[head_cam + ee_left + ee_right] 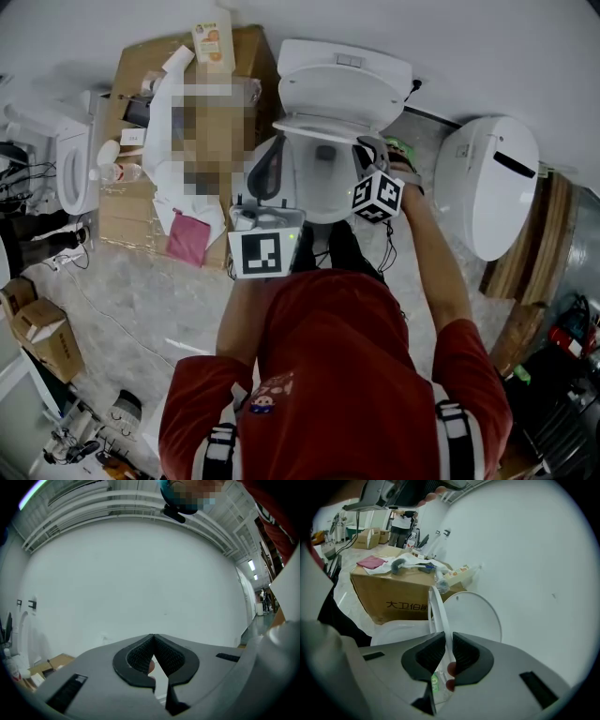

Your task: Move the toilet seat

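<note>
A white toilet [323,202] stands ahead of me against the wall, its lid [342,84] tipped up. The thin white seat ring [439,613] is lifted off the bowl [396,632] and stands on edge in front of the lid [478,616]. My right gripper [446,641] is shut on the ring's rim; in the head view it [367,148] is at the bowl's right side. My left gripper [267,171] hangs by the bowl's left side. In its own view the left gripper [153,638] is shut with nothing in it and faces the bare wall.
A big cardboard box [141,122] with a bottle [213,39], a brush and a pink cloth [187,239] stands left of the toilet. Another toilet [492,183] lies to the right, a third [75,169] at far left. Small boxes [42,328] sit on the floor.
</note>
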